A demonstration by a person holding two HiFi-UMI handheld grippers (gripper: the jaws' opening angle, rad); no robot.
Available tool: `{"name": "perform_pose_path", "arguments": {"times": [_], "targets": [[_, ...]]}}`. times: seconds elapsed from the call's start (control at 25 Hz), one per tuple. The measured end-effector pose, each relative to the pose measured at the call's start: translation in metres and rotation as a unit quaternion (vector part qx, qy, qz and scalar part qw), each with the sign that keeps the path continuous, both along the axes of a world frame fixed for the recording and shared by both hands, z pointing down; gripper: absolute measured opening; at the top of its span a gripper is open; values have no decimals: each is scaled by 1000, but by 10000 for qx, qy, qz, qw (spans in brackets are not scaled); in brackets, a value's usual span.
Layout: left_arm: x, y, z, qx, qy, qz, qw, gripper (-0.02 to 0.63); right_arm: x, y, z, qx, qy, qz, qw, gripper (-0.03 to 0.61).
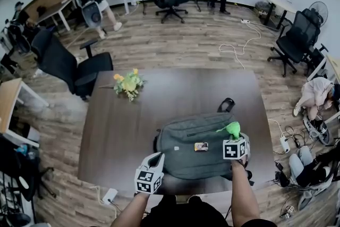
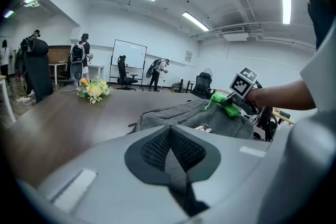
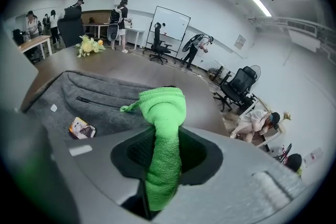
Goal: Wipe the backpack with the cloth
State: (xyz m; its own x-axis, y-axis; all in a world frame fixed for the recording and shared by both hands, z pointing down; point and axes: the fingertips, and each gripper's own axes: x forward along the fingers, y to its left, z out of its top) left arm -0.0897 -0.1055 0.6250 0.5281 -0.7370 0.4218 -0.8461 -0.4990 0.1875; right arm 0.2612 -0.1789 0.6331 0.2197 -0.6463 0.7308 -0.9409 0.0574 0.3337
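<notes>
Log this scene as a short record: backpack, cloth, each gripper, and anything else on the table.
backpack: grey, lying flat on the dark table
cloth: green, clamped in the right gripper, above the backpack's right side
left gripper: jaws together, nothing between them, by the backpack's near left corner
also on table: a bunch of flowers
cloth touching backpack: cannot tell

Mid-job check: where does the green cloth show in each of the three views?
Head view: the bright green knitted cloth is lower right, over the grey fabric backpack.
Left gripper view: right of centre, just above the backpack.
Right gripper view: centre, clamped in the right claw.
Shared landmark: the yellow flower bouquet.
</notes>
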Motion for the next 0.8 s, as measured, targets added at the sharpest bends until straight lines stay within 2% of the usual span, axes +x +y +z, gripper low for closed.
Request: {"name": "perform_pose_path", "arguments": {"times": [0.24, 0.36, 0.44, 0.64, 0.8], "targets": [[0, 0, -8, -59, 56, -12, 10000, 20, -27, 8, -18, 334, -846, -133, 9958, 104], [-6, -4, -11, -42, 97, -45, 9999, 20, -58, 10, -29, 539, -1541, -336, 9860, 104], [-12, -6, -9, -69, 110, -85, 9999, 20, -79, 12, -35, 581, -1839, -491, 9800, 104], [-28, -5, -3, -138, 100, -188, 9997, 20, -148, 27, -34, 423, -2517, -1010, 9616, 104], [-39, 0, 6, -251, 46, -185, 9995, 20, -211, 49, -14, 1, -2881, -1466, 9463, 104]]}}
